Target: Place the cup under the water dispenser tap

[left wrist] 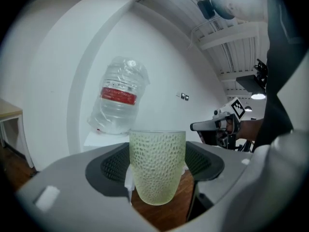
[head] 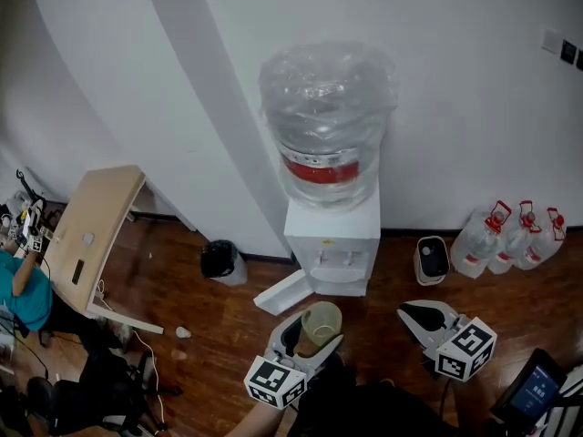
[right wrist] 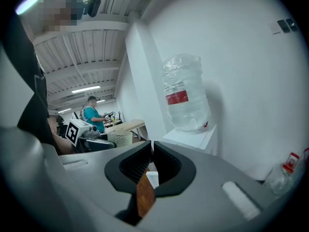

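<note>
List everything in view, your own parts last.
water dispenser: one, white, against the wall
water bottle: one, clear, red label, atop the dispenser
cup: one, pale green, dimpled, in the left tongs
spare water jugs: three, clear, red caps, floor right of the dispenser
bin: one, black, floor left of the dispenser
table: one, light wood, far left
person: one, teal top, beside the table
left tongs: grey, closed on the cup
right tongs: grey, jaws nearly together, empty

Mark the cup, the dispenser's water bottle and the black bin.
cup (left wrist: pixel 157 166), left gripper view, middle of its dimpled wall.
water bottle (head: pixel 328 107), head view, clear upper body under the plastic wrap.
black bin (head: pixel 219 259), head view, its dark top.
</note>
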The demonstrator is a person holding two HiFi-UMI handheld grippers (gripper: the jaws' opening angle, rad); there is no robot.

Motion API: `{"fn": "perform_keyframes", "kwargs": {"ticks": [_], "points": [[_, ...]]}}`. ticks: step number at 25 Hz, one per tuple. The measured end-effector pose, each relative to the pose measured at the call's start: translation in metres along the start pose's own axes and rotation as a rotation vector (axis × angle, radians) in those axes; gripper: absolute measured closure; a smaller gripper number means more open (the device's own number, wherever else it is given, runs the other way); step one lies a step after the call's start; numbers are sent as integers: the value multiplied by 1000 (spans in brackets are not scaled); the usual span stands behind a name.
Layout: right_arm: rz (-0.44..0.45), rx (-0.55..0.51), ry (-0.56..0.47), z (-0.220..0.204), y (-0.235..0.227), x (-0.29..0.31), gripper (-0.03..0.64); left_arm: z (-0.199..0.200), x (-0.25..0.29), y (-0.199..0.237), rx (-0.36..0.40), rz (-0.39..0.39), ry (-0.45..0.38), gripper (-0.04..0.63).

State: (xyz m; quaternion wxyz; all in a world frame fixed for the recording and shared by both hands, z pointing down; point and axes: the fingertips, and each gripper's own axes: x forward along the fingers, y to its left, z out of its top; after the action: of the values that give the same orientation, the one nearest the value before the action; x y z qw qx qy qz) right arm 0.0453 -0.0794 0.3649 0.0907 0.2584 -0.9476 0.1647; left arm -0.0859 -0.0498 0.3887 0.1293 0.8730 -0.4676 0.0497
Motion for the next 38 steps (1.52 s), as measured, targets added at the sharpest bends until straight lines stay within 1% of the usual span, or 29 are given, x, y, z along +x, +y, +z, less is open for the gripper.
{"fn": "perform_keyframes", "kwargs": {"ticks": [5,14,16,19,21,24,26,29,33,38], "points": [[-33,4,16,3,-7,35,589,-6,16,34,-9,-70,23,239],[-99,40,48,2,-13,82,578,-6,33,67,6,-211,1,239],[-112,53,52,-1,-17,88,578,-17,40,74,8,-221,24,239],[-127,69,77,-9,-21,91,577,-44,53,88,-22,-216,77,239],[-135,80,93,-16,-22,90,575,-69,60,96,-59,-205,120,239],[-137,94,108,-22,-28,88,574,-103,77,112,-102,-154,168,239],[-141,102,126,-27,-37,87,572,-121,93,119,-106,-127,184,239],[-131,106,161,-37,-50,84,568,-149,115,125,-93,-84,205,239],[-100,86,201,-51,-66,85,563,-195,145,144,-136,-2,233,239],[-86,78,258,-75,-96,87,560,-261,183,172,-165,99,301,239]]}}
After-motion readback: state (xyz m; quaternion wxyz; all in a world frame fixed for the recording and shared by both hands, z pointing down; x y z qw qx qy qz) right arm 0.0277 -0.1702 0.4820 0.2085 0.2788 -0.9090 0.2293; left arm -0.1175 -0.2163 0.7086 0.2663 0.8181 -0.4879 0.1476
